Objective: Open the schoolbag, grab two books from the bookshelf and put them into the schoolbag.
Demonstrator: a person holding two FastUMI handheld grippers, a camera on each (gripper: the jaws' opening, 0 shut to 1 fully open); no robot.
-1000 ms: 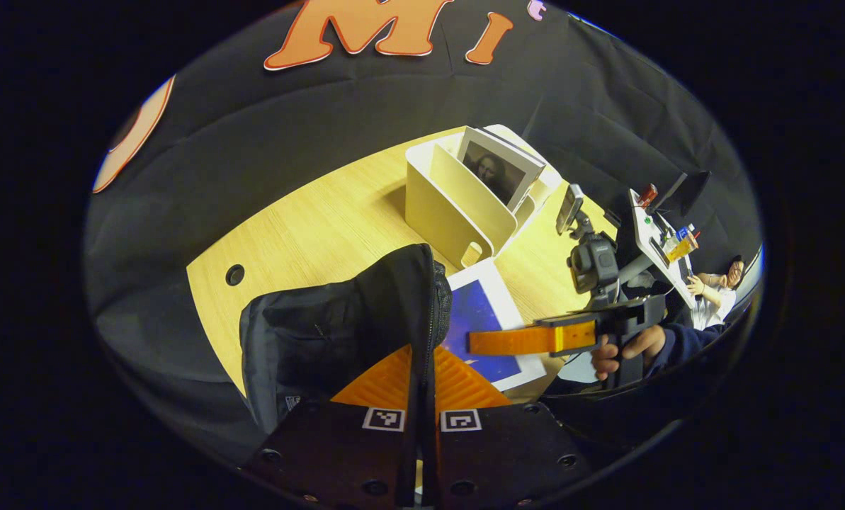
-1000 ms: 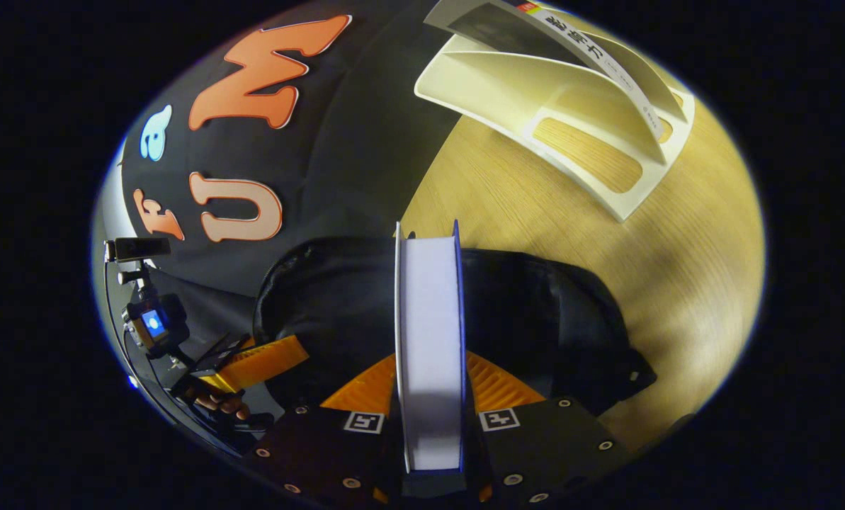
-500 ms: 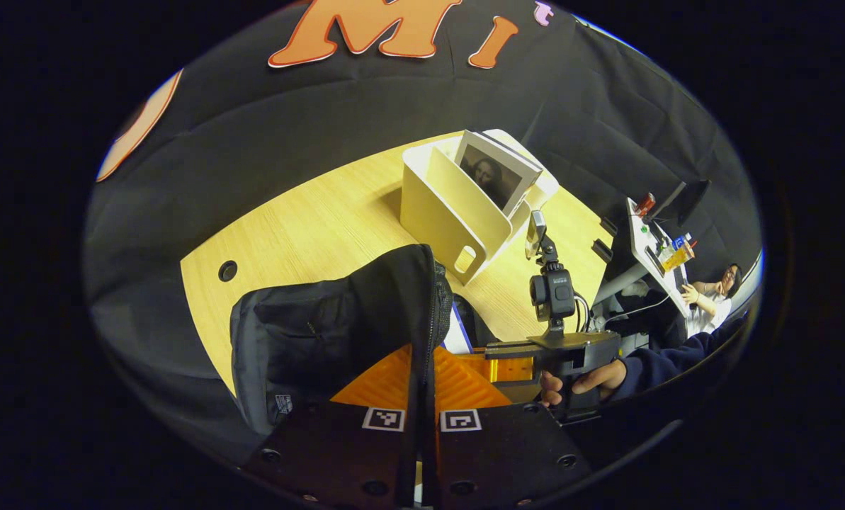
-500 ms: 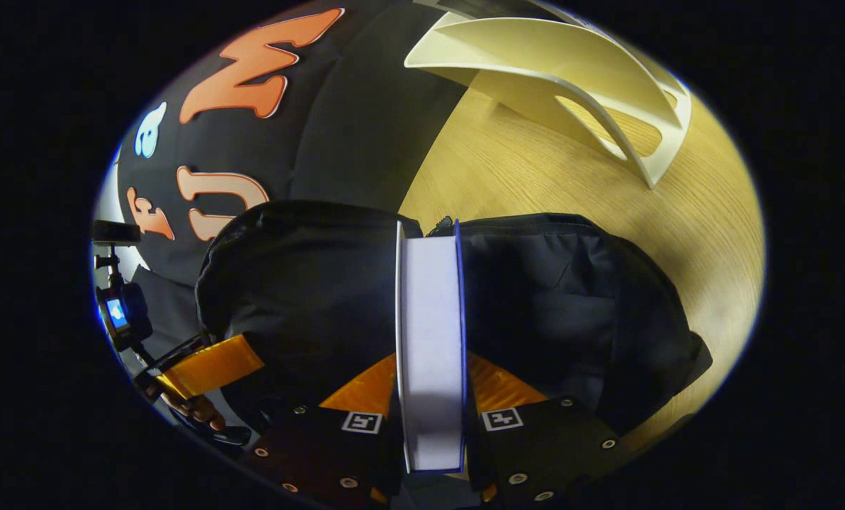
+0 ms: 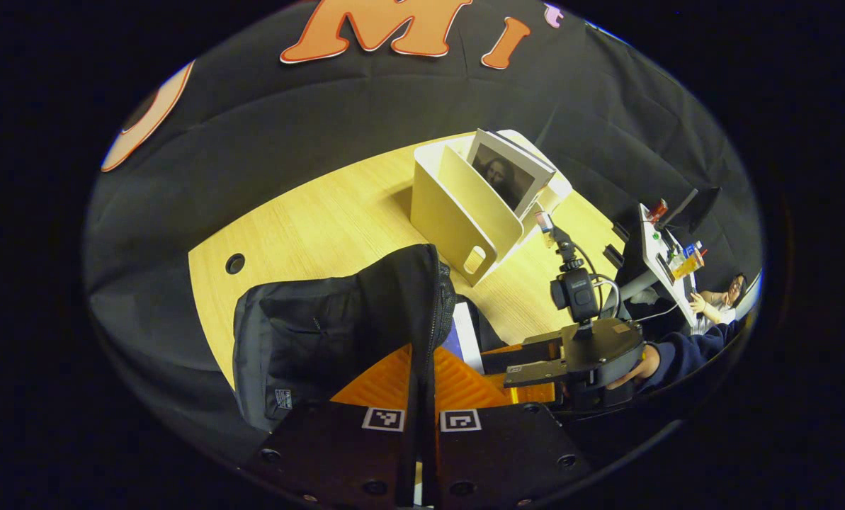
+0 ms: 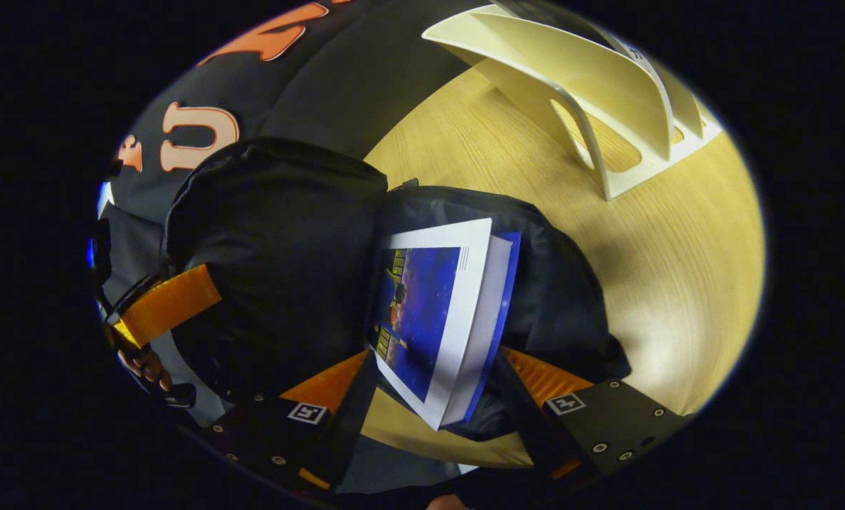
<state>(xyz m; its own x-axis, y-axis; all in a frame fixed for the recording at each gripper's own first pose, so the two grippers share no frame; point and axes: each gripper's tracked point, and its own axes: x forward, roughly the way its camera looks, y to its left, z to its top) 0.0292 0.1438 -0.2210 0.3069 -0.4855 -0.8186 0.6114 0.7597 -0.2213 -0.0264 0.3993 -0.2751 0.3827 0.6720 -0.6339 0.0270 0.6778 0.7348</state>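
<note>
The black schoolbag (image 5: 316, 333) stands on the wooden table (image 5: 323, 219). My left gripper (image 5: 422, 354) is shut on the bag's zipper edge and holds the opening apart. In the right gripper view its orange finger (image 6: 167, 304) lies against the bag (image 6: 273, 255). My right gripper (image 6: 433, 354) is open, fingers spread wide. A blue-covered book (image 6: 429, 312) leans tilted between them, its lower part inside the bag's mouth. The left gripper view shows that gripper (image 5: 528, 361), held by a hand, beside the book's edge (image 5: 462, 338). A portrait-covered book (image 5: 508, 177) stands in the cream bookshelf (image 5: 464, 212).
The bookshelf (image 6: 592, 99) stands on the table beyond the bag, with bare wood between them. A round cable hole (image 5: 235, 263) sits near the table's left edge. Far right, a person sits at a desk (image 5: 666, 248) with small items.
My right gripper came down over the bag's mouth and opened; the book, gripped upright before, now leans sideways in the opening. My left gripper kept its hold on the bag's edge.
</note>
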